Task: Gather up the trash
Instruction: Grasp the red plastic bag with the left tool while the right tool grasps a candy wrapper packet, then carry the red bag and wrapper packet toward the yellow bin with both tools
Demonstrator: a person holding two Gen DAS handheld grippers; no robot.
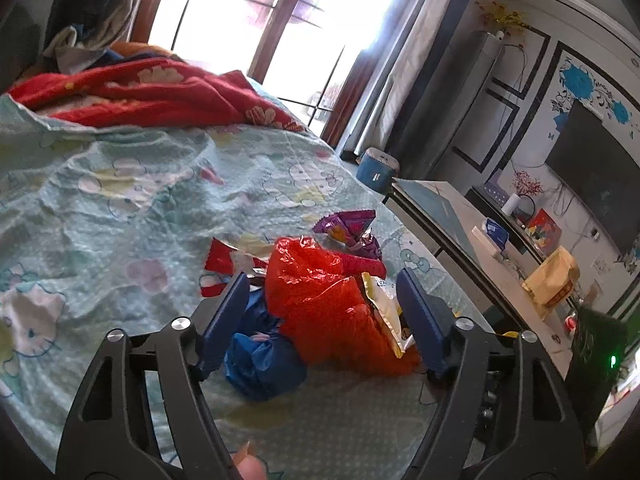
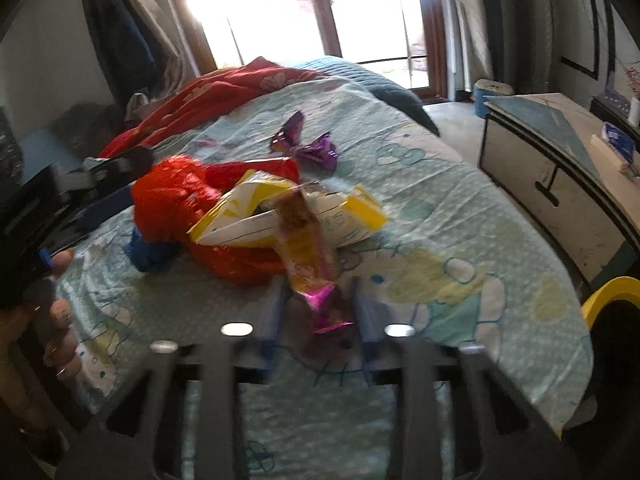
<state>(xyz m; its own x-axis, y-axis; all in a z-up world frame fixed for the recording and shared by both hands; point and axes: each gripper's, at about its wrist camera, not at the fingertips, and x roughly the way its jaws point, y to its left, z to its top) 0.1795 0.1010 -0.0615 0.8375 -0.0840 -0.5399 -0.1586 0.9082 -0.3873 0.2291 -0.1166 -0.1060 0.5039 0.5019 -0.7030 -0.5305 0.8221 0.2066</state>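
Left wrist view: red plastic bag [image 1: 320,300] on bed [image 1: 120,200], blue bag [image 1: 260,360] beside it. Left hand-held gripper [image 1: 320,292] spread wide, straddling red bag; right hand-held gripper [image 2: 316,312] pinches pink-yellow wrapper [image 2: 308,256].

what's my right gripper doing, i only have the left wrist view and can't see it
Observer: The right gripper has a yellow and pink wrapper between its fingers, near the orange bag; the view is blurred.
Operator: is it shut tight
Observer: I cannot tell through the blur; the wrapper's pink end sits in the gap.
Operator: anything off to that side i'm missing
Observer: A yellow rim shows past the bed edge, lower right.
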